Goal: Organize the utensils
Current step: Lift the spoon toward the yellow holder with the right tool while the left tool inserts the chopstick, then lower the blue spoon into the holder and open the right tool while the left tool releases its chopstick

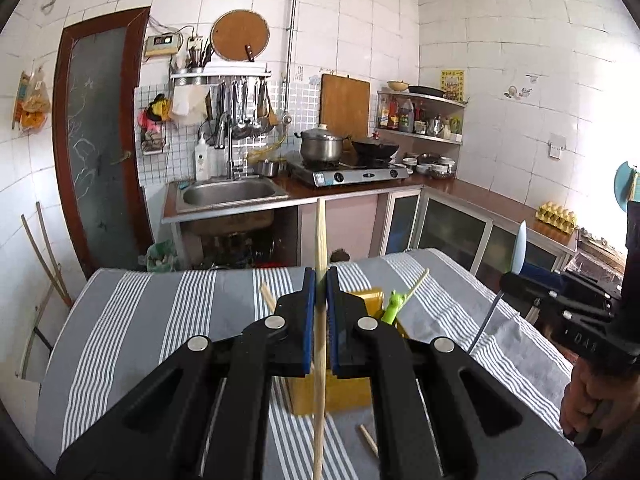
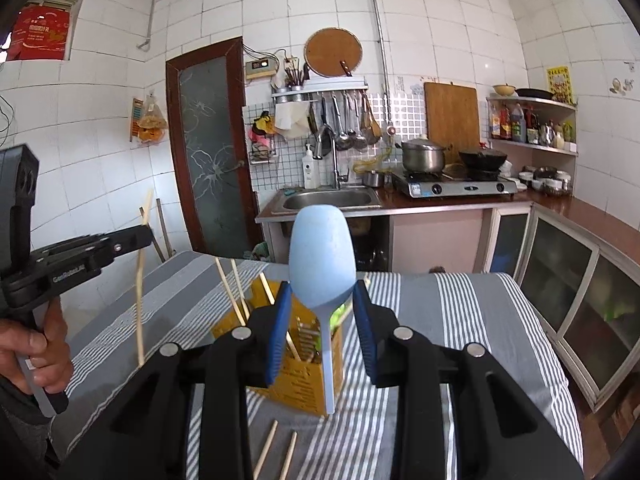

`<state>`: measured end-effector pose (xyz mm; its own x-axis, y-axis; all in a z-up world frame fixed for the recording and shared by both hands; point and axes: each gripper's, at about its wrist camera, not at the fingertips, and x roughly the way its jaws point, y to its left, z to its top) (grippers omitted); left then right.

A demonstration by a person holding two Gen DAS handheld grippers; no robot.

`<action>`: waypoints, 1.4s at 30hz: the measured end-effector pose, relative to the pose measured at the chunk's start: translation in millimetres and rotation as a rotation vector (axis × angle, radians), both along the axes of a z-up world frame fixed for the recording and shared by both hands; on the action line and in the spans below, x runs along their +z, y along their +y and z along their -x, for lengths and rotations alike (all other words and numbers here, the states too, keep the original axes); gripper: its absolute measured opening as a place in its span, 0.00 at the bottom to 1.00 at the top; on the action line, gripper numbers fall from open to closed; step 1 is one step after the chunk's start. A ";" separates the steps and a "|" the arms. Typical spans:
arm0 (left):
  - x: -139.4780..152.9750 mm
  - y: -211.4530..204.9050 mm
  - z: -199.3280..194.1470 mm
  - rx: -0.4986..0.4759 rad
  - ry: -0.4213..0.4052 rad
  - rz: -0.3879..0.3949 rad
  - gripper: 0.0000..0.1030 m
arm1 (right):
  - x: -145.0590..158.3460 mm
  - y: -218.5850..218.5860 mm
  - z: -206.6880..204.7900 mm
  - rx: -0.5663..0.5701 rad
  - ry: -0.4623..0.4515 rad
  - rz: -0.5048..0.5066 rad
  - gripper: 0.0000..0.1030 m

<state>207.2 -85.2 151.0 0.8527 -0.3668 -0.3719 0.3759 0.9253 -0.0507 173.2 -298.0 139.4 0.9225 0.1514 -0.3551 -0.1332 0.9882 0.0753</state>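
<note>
Above striped cloth point(image 1: 140, 320) | left hand-held gripper point(image 1: 320, 292) clamps round wooden chopstick point(image 1: 321, 240) | right hand-held gripper point(image 2: 322, 308) grips smooth blue spoon point(image 2: 322, 260)

Left wrist view close behind its fingers point(image 1: 298, 312), facing slightly down across the striped counter point(image 1: 168, 320) toward the sink point(image 1: 230, 192), right wrist view likewise, sharing yellow box point(image 2: 298, 372), sink, stove point(image 2: 452, 186) at frame centre.
</note>
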 end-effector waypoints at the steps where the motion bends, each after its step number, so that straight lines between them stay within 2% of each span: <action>1: 2.7 -2.3 -2.5 -0.003 -0.005 -0.001 0.04 | 1.3 0.9 -1.6 0.002 -0.002 -0.001 0.31; 8: 10.3 -13.4 -29.8 0.000 -0.038 0.007 0.04 | 7.4 4.8 -19.7 0.010 -0.011 0.005 0.31; 22: 25.8 -24.6 -89.9 0.020 -0.050 0.021 0.04 | 14.6 6.1 -58.5 0.025 -0.017 0.005 0.31; 32: 30.9 -35.5 -107.3 -0.001 -0.085 0.033 0.04 | 11.4 12.5 -80.4 0.040 -0.011 0.013 0.31; 42: 12.8 -40.2 -114.0 -0.015 -0.046 0.030 0.04 | 1.7 15.5 -95.2 0.051 0.015 0.011 0.31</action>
<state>321.2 -125.4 163.8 0.8632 -0.3898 -0.3208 0.3921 0.9179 -0.0605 268.4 -282.5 141.1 0.9083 0.1940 -0.3707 -0.1822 0.9810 0.0670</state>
